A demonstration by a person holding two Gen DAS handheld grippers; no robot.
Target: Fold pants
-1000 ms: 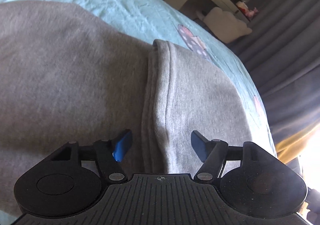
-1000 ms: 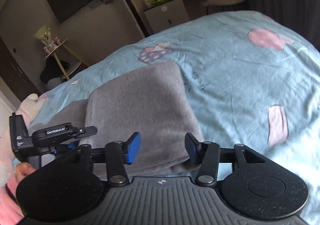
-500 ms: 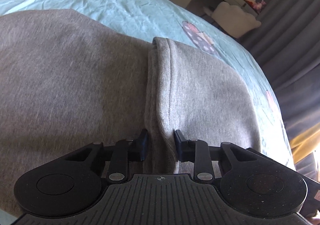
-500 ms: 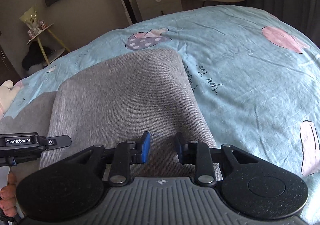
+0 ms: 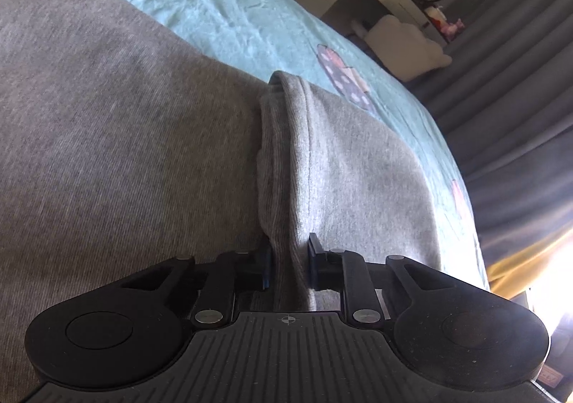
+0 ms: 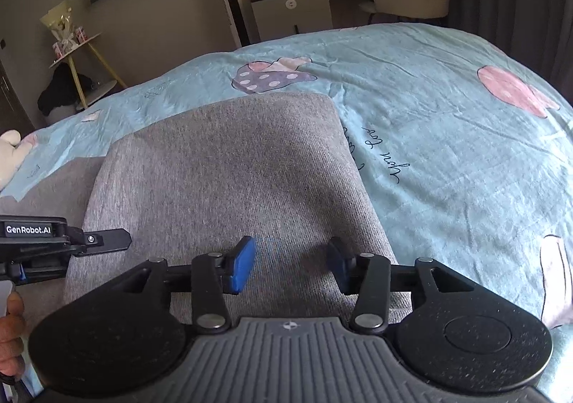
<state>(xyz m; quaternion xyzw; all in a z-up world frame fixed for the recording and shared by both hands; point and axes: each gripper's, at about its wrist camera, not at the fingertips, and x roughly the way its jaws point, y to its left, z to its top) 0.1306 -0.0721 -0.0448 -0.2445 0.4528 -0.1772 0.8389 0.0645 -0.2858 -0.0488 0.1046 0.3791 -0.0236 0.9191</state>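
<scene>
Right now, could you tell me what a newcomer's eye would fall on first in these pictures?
Probably the grey pants, folded on the pale blue bedsheet and filling the middle of both views. Next, the left gripper, shut on a ridge of the pants' fabric, while the right gripper hovers open above them. Pink and purple cartoon prints dot the sheet.

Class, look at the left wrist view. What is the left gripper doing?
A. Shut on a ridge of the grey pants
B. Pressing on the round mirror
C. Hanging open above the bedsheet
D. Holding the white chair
A: the left gripper has its jaws closed against a raised ridge of the grey pants.
</scene>
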